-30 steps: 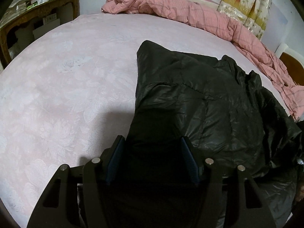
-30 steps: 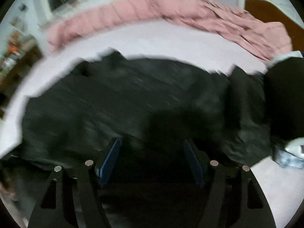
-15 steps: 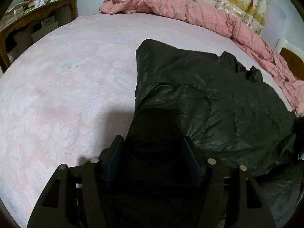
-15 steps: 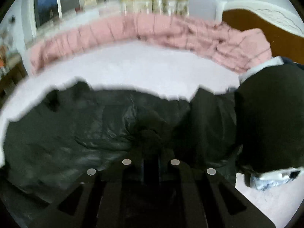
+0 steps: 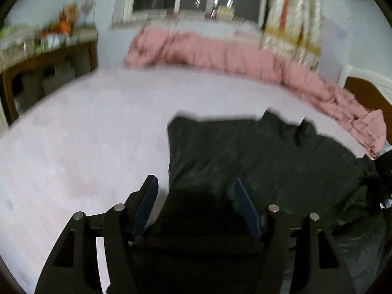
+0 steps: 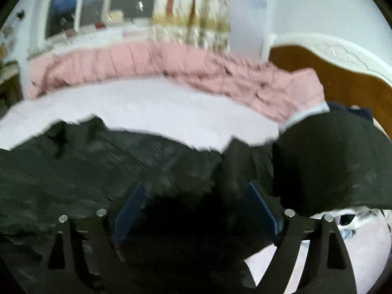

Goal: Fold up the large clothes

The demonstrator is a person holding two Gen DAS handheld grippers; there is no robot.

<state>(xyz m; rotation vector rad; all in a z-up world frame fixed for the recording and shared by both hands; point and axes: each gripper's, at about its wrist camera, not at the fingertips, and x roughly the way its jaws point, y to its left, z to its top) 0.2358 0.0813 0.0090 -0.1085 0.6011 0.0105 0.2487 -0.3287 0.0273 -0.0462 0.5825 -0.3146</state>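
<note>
Jacket (image 5: pixel 264 161), black and puffy, lies lower right on the bed (image 5: pixel 85 134); left claw (image 5: pixel 196 201) straddles it half-open, right claw (image 6: pixel 196 203), jaws just opened wide, holds nothing. Next: regrip an edge, fold over.

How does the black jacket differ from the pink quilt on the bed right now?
The black jacket is dark; the pink quilt is light. The jacket lies spread fairly flat on the near side; the quilt is bunched into a long ridge along the far side. Both rest on the pale bed sheet.
</note>
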